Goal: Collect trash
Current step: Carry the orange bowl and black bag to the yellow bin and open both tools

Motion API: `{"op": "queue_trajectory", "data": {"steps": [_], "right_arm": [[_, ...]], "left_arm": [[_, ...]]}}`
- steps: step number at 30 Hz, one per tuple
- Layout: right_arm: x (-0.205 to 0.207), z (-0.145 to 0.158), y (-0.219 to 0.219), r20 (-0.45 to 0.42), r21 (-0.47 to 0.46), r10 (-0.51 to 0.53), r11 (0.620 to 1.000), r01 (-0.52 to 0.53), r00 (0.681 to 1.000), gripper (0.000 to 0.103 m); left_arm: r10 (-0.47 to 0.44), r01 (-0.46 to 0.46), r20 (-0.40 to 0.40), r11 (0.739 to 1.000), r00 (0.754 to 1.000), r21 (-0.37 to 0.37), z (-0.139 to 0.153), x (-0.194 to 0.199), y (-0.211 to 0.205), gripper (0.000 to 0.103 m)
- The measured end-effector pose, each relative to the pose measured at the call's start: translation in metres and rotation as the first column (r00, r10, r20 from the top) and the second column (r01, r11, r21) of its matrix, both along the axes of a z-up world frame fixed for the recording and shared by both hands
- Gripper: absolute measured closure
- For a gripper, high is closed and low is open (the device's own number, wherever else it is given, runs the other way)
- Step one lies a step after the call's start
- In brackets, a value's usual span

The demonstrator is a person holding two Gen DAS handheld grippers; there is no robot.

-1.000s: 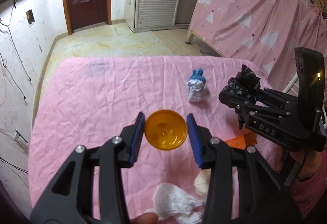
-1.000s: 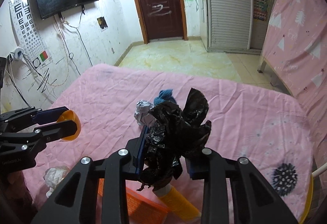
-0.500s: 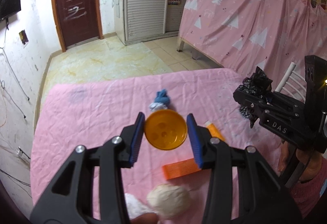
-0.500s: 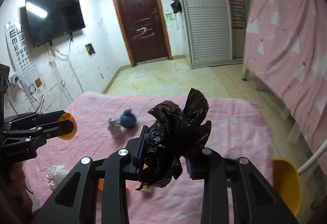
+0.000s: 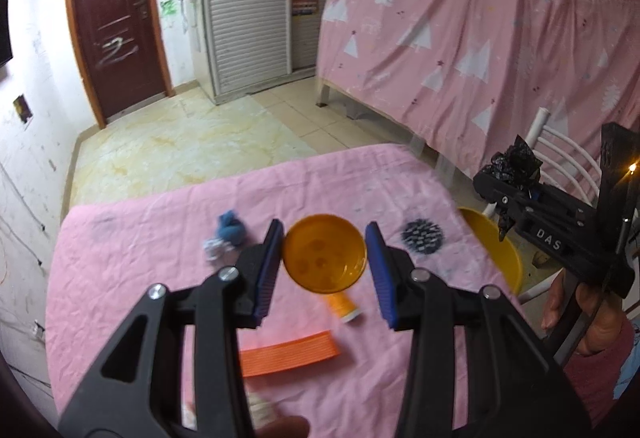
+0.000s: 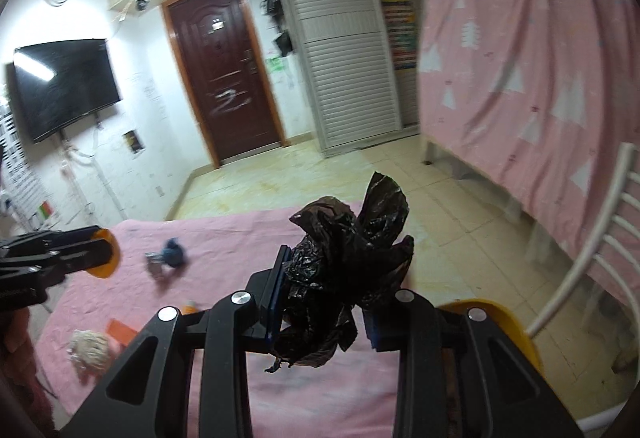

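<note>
My left gripper [image 5: 325,266] is shut on an orange plastic cup [image 5: 324,253] and holds it above the pink table [image 5: 132,250]; it also shows in the right wrist view [image 6: 105,253]. My right gripper [image 6: 326,312] is shut on a crumpled black plastic bag [image 6: 344,278], held over the table's right edge; the bag shows in the left wrist view [image 5: 514,162]. A yellow bin [image 5: 494,250] stands beside the table's right edge, below the right gripper [image 6: 516,334].
On the table lie a blue and foil wad [image 5: 226,234], an orange tube [image 5: 344,308], an orange flat strip [image 5: 290,352], a dark spiky patch [image 5: 422,236] and a white paper wad [image 6: 88,348]. A white chair [image 6: 592,258] stands right of the bin.
Both grippers have lifted and swung right with their loads. The yellow bin has come into view under the right gripper. The table's trash now sits lower and further left.
</note>
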State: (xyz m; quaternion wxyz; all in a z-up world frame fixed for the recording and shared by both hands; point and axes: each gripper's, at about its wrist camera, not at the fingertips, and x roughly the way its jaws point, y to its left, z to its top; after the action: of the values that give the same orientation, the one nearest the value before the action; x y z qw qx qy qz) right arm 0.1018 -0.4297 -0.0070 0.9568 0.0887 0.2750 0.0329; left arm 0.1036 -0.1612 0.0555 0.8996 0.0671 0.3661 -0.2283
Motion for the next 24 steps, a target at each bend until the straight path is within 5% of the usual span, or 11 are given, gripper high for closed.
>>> {"op": "queue_trajectory", "data": {"steps": [7, 15, 20, 24], "right_arm": [[-0.019, -0.019, -0.053, -0.016, -0.063, -0.166, 0.984, 0.165, 0.986, 0.077], [-0.024, -0.048, -0.082, -0.065, -0.086, -0.217, 0.974, 0.211, 0.974, 0.075], [-0.027, -0.059, -0.097, -0.084, -0.035, -0.213, 0.977, 0.211, 0.973, 0.052], [-0.035, -0.053, -0.105, -0.06, -0.021, -0.239, 0.971, 0.238, 0.969, 0.046]], "left_arm": [[-0.074, 0.074, 0.015, 0.997, 0.997, 0.007, 0.007, -0.01, -0.054, 0.063], [-0.142, 0.142, -0.007, 0.99, 0.99, 0.004, 0.005, -0.016, -0.12, 0.063], [-0.16, 0.161, -0.032, 0.987, 0.987, 0.007, -0.003, -0.017, -0.153, 0.063], [-0.16, 0.161, -0.037, 0.987, 0.986, 0.021, -0.008, -0.017, -0.172, 0.063]]}}
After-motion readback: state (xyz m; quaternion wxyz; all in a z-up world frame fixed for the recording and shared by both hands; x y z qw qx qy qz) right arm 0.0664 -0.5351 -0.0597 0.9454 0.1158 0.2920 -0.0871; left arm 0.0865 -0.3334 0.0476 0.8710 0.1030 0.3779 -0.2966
